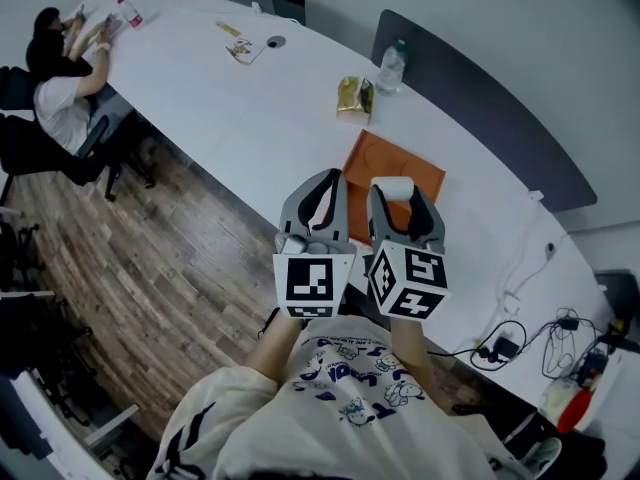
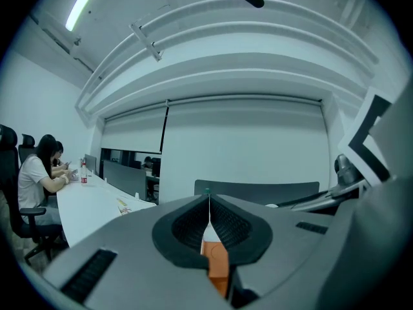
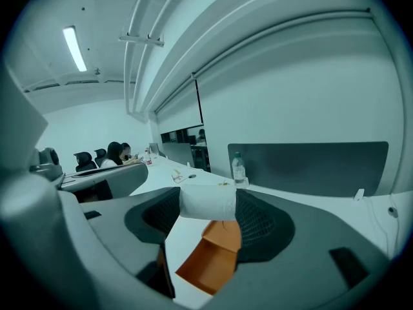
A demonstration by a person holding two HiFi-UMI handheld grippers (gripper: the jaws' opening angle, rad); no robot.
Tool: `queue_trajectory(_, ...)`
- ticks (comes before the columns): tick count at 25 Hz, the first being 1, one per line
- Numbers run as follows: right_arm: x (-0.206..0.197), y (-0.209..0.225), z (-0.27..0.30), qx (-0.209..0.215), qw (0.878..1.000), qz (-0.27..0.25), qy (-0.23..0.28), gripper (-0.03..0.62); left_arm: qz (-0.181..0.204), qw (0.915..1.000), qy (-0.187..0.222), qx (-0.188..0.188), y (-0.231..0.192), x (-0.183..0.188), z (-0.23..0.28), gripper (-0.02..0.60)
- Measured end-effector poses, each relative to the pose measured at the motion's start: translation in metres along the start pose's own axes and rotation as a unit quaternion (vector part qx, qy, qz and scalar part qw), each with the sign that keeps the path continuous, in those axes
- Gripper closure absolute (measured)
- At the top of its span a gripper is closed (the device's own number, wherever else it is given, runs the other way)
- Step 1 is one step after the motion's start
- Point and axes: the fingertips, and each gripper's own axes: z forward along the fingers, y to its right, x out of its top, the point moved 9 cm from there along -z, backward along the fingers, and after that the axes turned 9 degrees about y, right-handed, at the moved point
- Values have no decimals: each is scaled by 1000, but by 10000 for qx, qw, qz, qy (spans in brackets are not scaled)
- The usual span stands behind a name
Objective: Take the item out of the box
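The right tool is clamped on a white roll, held up off the open orange box. The roll's long axis runs crosswise, jaw to jaw. The left tool is pressed together with nothing in it. The box sits near the counter's front edge, with bare counter to its left. In the head view both tools hide the box's near side.
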Motion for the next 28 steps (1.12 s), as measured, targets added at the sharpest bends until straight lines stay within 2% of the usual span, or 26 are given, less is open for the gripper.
queue_trajectory(10,21,-11,-8,56,9989,-145,441,319,83,9996,248,140,-8,22,-10,562)
queue_trajectory(28,40,-15,-23,65,9952,-293,928,319,107,9982,563,181,-5,43,-17,561)
